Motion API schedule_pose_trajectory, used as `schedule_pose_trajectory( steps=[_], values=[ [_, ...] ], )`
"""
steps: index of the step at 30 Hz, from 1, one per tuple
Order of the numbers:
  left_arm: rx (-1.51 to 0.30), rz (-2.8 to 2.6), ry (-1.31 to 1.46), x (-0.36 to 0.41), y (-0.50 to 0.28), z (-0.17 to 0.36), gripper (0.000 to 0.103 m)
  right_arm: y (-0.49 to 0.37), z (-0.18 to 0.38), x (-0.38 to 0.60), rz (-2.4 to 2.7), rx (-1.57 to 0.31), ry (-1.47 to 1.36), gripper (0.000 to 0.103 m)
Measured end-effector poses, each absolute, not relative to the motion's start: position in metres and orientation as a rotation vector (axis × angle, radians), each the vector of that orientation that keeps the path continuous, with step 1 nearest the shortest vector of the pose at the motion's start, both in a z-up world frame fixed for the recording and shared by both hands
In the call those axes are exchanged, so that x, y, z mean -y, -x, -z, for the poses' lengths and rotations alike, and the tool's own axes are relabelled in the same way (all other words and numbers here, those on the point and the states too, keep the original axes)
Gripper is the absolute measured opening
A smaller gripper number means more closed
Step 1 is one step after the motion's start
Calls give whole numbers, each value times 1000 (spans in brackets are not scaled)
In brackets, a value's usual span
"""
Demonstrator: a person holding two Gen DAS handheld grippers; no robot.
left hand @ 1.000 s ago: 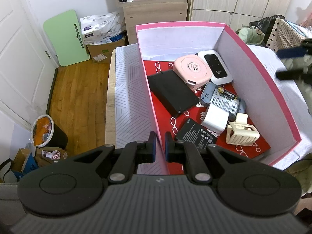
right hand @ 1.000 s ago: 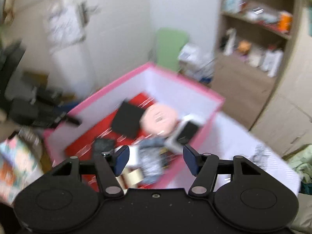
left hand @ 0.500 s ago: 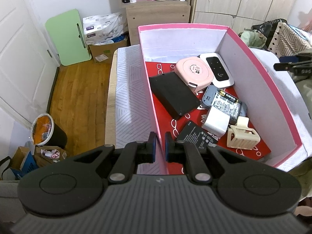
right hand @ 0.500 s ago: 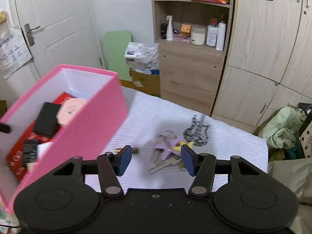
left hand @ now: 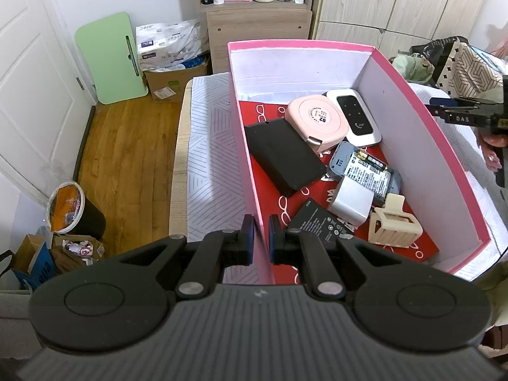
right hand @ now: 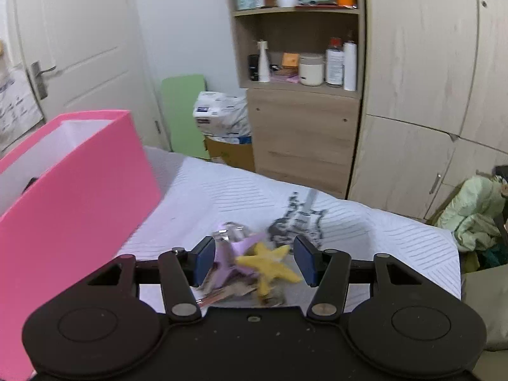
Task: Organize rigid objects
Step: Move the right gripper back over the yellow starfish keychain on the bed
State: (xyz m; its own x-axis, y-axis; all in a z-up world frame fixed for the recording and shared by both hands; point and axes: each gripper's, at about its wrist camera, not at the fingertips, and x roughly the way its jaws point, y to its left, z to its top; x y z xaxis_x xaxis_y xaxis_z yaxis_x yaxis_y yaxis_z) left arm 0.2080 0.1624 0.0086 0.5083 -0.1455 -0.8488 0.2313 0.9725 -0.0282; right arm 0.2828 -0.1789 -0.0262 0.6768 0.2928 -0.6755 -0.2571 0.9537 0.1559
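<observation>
The left gripper [left hand: 257, 235] pinches the pink box [left hand: 422, 133] wall. The right gripper [right hand: 252, 262] is wide open around star keys [right hand: 263, 262] (blurry) on the white cloth [right hand: 365, 231].

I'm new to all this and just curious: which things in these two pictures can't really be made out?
- Key bunch, right wrist view: motion-blurred, partly behind the right gripper; keys uncountable.
- Guitar-shaped charm, same view: blurred.
- Pink box contents, same view: hidden by its wall.
- Black flat item, left wrist view: print too small, the left gripper covers its corner.
</observation>
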Motion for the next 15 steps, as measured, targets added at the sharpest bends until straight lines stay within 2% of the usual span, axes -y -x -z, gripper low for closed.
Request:
schedule_pose_trajectory(
  steps=[4, 5, 6, 11, 13, 15],
  values=[
    [-1013, 227, -93, -163, -208, -9, 8, -286, 38, 187, -327, -791, -89, 60],
    [-1013, 226, -89, -163, -208, -9, 8, -285, 39, 189, -340, -788, -105, 57],
    [-1013, 226, -87, -163, -208, -9, 8, -283, 40, 189, -358, -783, -121, 45],
    [-1013, 225, -81, -164, -209, -9, 9, -269, 39, 182, -374, -766, -97, 46],
    [-1013, 225, -84, -164, -209, -8, 8, -260, 38, 180, -377, -754, -91, 40],
    [-1011, 224, -81, -164, -210, -8, 8, -254, 35, 179, -383, -750, -89, 40]
  ],
)
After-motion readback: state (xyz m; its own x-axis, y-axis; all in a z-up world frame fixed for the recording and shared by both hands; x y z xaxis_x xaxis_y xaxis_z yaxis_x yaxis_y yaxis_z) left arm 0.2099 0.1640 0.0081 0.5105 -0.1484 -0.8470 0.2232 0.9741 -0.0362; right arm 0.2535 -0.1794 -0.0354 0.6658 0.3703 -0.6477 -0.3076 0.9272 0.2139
